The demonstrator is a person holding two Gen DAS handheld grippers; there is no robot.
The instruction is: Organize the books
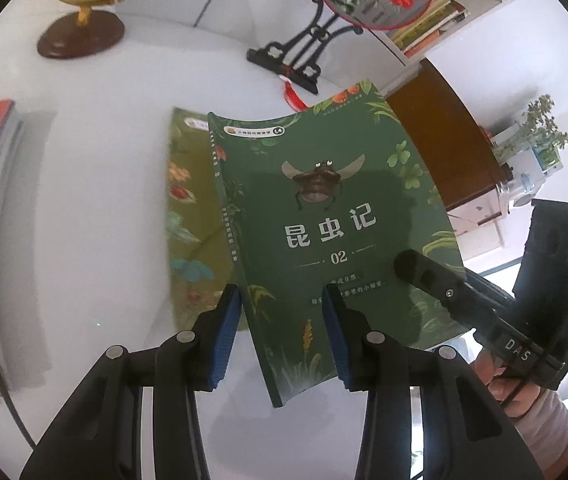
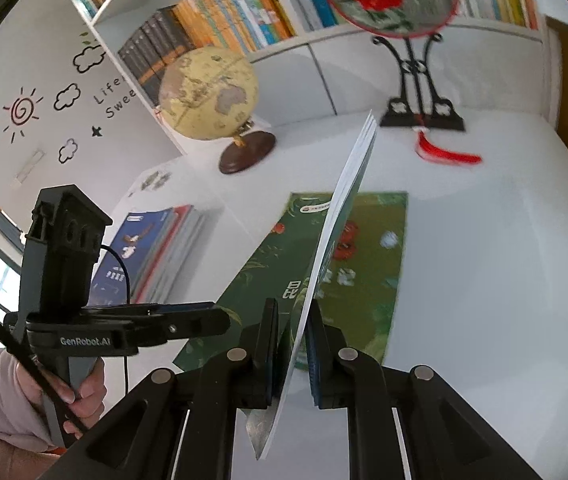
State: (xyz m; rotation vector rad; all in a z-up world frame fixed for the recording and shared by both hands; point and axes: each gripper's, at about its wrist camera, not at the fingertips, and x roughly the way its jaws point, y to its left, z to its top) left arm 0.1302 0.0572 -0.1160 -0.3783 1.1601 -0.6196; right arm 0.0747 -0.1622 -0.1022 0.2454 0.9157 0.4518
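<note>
A dark green book (image 1: 323, 200) with a beetle on its cover is lifted off the white table (image 1: 104, 160), tilted. My right gripper (image 2: 293, 344) is shut on its page edge and shows in the left wrist view as a black finger (image 1: 415, 268) on the cover. My left gripper (image 1: 282, 332) is open. The book's spine corner lies between its blue pads (image 1: 228, 336), which do not clamp it. From the right wrist view the same book (image 2: 244, 288) is seen nearly edge-on, with the left gripper (image 2: 220, 320) at its spine side. An olive green book (image 1: 188, 208) lies flat underneath.
A stack of books (image 2: 164, 248) lies at the table's left. At the back stand a globe (image 2: 208, 92) and a round red-flowered fan on a black stand (image 2: 415, 80). Behind them is a full bookshelf (image 2: 224, 12). A brown cabinet (image 1: 443, 140) borders the right side.
</note>
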